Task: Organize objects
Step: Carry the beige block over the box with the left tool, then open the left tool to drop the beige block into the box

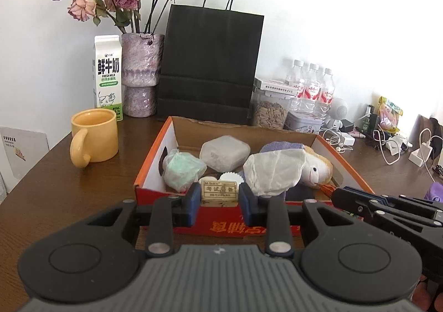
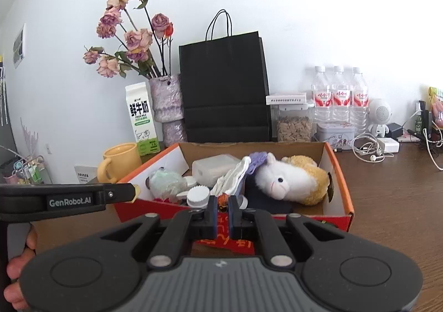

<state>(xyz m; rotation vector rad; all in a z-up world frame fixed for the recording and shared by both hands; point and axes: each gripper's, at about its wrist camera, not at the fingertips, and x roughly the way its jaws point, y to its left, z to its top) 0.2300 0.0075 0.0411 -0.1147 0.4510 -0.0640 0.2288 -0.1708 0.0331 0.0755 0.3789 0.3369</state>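
An orange-and-red cardboard box (image 1: 155, 158) (image 2: 339, 173) stands on the brown table. It holds a plush alpaca (image 2: 290, 180), a translucent plastic case (image 1: 224, 155), a bagged green item (image 1: 182, 170), crumpled white wrapping (image 1: 272, 170) and white caps. My left gripper (image 1: 219, 193) hovers over the box's near wall, shut on a small beige eraser block (image 1: 219, 192) with printed characters. My right gripper (image 2: 222, 201) is shut on a small orange item (image 2: 222, 199) above the near wall. In the left wrist view it reaches in from the right (image 1: 336, 192).
Left of the box stands a yellow mug (image 1: 95, 134). Behind it are a milk carton (image 1: 108, 76), a purple vase of dried roses (image 1: 141, 73), a black paper bag (image 1: 210, 65), a seed jar (image 1: 270, 112) and water bottles (image 2: 339, 98). Cables and chargers (image 2: 371, 150) lie at right.
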